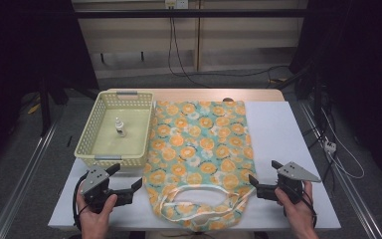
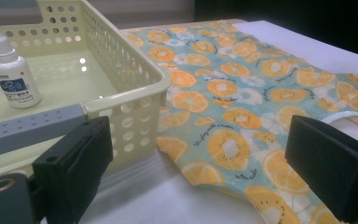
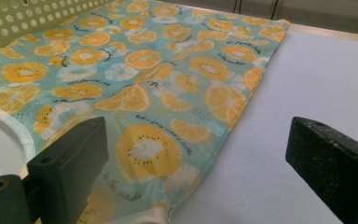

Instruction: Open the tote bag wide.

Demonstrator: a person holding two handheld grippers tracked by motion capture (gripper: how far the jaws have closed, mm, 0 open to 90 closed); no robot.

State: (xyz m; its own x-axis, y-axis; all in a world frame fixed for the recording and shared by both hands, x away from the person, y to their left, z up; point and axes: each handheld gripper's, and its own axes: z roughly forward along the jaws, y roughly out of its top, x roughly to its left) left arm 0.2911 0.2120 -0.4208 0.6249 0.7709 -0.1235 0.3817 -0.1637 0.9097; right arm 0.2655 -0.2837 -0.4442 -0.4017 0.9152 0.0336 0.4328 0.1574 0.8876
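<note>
I am holding my left gripper (image 1: 129,180) and right gripper (image 1: 263,177) spread wide and empty beside the fruit-print tote bag (image 1: 199,149) lying flat on the bench (image 1: 288,144); next I am likely pinching its mouth edges.

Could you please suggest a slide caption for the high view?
Two open hand-held grippers, left and right, flank an orange-print fabric bag beside a pale yellow perforated plastic basket.

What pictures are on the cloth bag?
Orange slices and white flowers on teal; the cloth bag shows best in the high view.
</note>
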